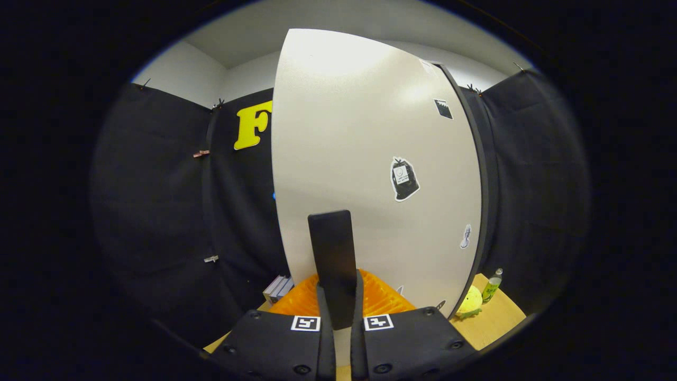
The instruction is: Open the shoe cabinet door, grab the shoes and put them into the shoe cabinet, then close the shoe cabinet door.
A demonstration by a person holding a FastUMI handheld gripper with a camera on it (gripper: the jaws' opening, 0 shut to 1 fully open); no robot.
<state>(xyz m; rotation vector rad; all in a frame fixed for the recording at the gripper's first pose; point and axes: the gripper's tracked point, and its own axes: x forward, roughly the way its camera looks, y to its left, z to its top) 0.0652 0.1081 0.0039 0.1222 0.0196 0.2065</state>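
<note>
The white shoe cabinet door [365, 137] stands upright just ahead of me, with a few stickers on its face. A flat black handle [332, 248] sticks out from the door's lower part. My gripper [338, 296] is shut on this handle, with one finger pressing on each side of it. The cabinet's dark edge [478, 174] runs down the door's right side. I cannot tell whether the door is ajar.
An orange ribbed plastic thing [383, 299] lies below the handle, behind the fingers. A few books [277, 288] lie to its left. A yellow plush toy [469, 302] and a green bottle [492, 286] stand on the wooden surface [497, 317] at the right.
</note>
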